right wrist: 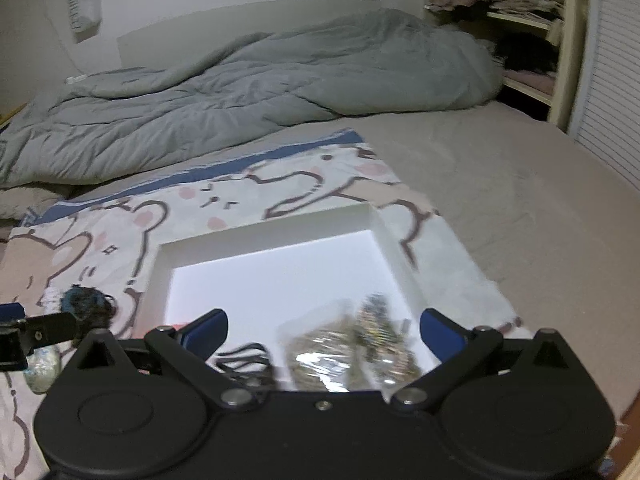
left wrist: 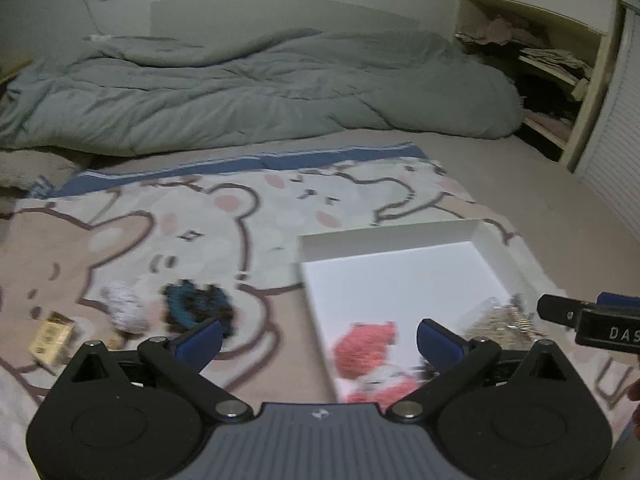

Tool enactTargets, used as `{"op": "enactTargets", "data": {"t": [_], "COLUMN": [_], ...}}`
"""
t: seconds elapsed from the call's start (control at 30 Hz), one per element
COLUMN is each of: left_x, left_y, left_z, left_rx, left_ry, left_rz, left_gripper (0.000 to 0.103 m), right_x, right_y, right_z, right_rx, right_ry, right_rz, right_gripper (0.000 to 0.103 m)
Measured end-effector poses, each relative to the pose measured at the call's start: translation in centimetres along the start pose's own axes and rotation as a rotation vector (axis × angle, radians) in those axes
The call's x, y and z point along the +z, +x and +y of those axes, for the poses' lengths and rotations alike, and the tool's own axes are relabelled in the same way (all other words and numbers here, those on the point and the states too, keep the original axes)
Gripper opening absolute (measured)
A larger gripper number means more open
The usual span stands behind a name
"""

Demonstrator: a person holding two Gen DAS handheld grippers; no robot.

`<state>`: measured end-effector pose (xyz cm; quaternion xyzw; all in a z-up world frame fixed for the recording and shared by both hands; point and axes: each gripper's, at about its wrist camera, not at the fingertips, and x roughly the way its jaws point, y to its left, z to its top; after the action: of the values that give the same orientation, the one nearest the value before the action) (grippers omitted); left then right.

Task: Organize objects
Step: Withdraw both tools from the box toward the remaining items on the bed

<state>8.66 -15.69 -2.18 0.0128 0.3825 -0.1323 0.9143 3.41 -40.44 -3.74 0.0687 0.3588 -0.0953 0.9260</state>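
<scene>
A shallow white box (left wrist: 384, 236) (right wrist: 264, 236) lies on a cartoon bear blanket (left wrist: 168, 216) on the bed. Inside it lie a red and white item (left wrist: 366, 352), a clear glittery packet (left wrist: 500, 322) (right wrist: 340, 348) and a black cord (right wrist: 244, 354). My left gripper (left wrist: 318, 336) stands open over the box's left edge, nothing between its fingers. My right gripper (right wrist: 322, 332) is open wide above the packet, which lies free below it. On the blanket left of the box lie a dark teal scrunchie (left wrist: 196, 304) (right wrist: 86, 300), a white crumpled item (left wrist: 124, 306) (right wrist: 42, 364) and a small yellow packet (left wrist: 50, 336).
A rumpled grey duvet (left wrist: 256, 88) (right wrist: 260, 80) fills the far half of the bed. Open shelves with clothes (left wrist: 532, 68) (right wrist: 508, 12) stand at the back right beside a slatted door (left wrist: 612, 160). Bare beige sheet (right wrist: 500, 184) lies right of the blanket.
</scene>
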Motion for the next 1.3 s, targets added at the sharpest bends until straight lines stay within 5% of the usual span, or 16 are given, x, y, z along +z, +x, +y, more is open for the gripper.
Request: {"op": "enactTargets", "data": {"t": [0.77, 1.3], "left_x": [-2.3, -4.1], "left_y": [-1.5, 2.2], "left_z": [17.1, 19.4], "left_rx": [0.194, 0.176], "left_ry": [-0.198, -0.145], "left_rz": [-0.001, 0.078], "left_gripper": [0.102, 0.102], "right_x": [0.5, -0.3], "right_y": [3.7, 8.5], "right_z": [17.2, 23.6], "right_rx": [0.234, 0.334], "right_ry": [-0.176, -0.179], "right_rz": [0.007, 0.061], "right_gripper": [0.103, 0.103]}}
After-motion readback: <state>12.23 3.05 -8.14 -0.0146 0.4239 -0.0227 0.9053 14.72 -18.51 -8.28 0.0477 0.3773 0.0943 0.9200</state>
